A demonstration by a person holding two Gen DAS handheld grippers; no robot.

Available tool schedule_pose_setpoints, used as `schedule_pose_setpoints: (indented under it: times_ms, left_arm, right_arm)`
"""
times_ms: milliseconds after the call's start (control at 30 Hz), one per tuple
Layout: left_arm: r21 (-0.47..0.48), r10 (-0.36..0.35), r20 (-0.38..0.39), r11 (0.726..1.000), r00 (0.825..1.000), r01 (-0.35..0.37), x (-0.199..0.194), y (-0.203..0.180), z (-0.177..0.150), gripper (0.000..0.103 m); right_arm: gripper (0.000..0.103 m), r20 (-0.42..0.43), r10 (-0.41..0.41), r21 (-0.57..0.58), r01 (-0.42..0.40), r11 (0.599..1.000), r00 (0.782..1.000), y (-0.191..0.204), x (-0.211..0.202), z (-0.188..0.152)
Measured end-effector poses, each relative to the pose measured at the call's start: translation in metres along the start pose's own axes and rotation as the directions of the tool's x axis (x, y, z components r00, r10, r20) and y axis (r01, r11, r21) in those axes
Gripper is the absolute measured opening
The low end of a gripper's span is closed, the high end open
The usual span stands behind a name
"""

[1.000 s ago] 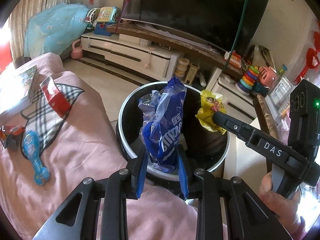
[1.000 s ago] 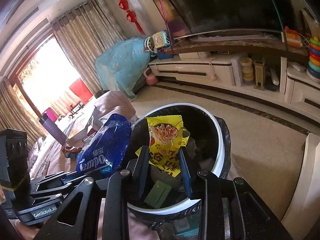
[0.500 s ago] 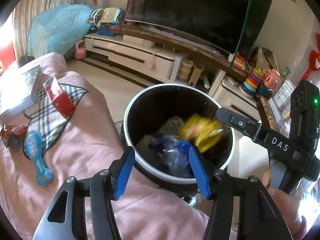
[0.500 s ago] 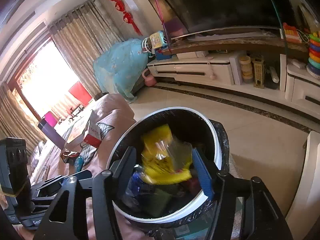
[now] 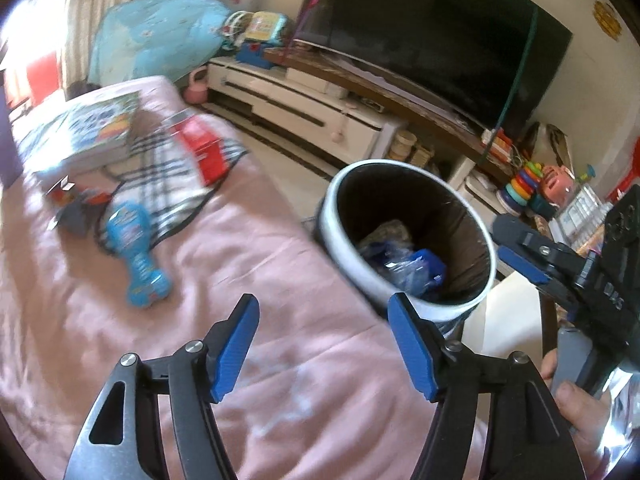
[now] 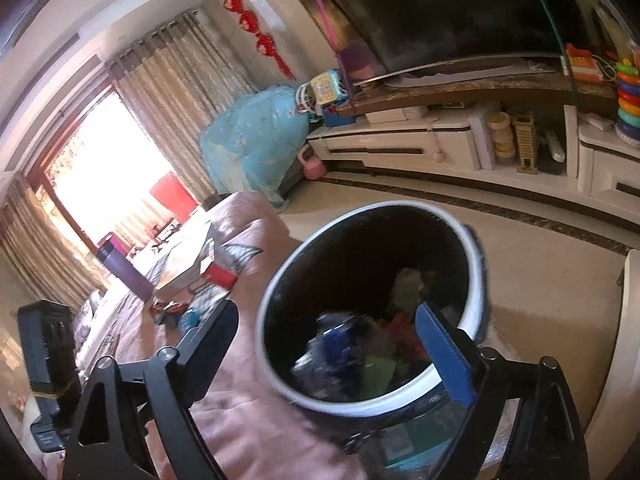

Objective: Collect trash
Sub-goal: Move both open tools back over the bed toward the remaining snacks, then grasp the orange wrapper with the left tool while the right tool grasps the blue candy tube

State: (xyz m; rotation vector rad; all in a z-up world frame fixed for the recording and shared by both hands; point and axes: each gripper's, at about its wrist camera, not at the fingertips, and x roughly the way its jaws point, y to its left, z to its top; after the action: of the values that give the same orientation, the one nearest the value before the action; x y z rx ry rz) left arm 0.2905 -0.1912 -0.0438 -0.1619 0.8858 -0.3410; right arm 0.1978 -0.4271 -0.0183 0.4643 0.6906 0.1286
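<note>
- Your left gripper [image 5: 322, 316] hangs over the pink sofa cover [image 5: 192, 288], jaws spread wide with nothing between the blue pads [image 5: 234, 346]; its right pad overlaps the near rim of the trash bin [image 5: 340, 240].
- Your right gripper [image 6: 326, 328] is likewise gaping and holding nothing, its jaws framing the bin's mouth from above.
- The white-rimmed, black-lined bin stands hard against the sofa's edge, its opening uncovered. A blue wrapper [image 5: 412, 270] lies inside among other scraps; the right wrist view shows red and green pieces there too, blurred.
- Still out on the cover, well apart from the bin: a blue packet [image 5: 134, 256], nearest your left gripper; a crumpled red-and-grey wrapper [image 5: 74, 208] just beyond it; a red carton [image 5: 202, 150] on the plaid patch; a stack of books [image 5: 84, 132] farther back.
- Beyond the bin, bare tiled floor [image 6: 532, 248] runs to the white TV cabinet [image 6: 400, 146].
</note>
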Motion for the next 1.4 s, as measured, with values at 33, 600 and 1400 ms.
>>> schedule_pose_setpoints:
  times_ms: [33,600,1400]
  left_arm:
    - [-0.01,0.005,0.001,1.0,1.0,-0.005,-0.003,0.005,-0.002,0.067]
    - [-0.181,0.101,0.026,0.979,0.995,-0.095,-0.061,0.1,-0.033,0.067]
    - [-0.217,0.213,0.042,0.956,0.976,-0.199,-0.066,0.176,0.0,0.067]
  right_arm:
    - [0.094,-0.004,0.003,-0.01,-0.003,1.0,1.0,0.005,0.001,-0.002]
    - [0.095,-0.149,0.064,-0.14,-0.086,0.986,0.987,0.091,0.046,-0.055]
    - [0.095,-0.26,0.063,-0.286,-0.139,0.948,0.964,0.167,0.108,-0.069]
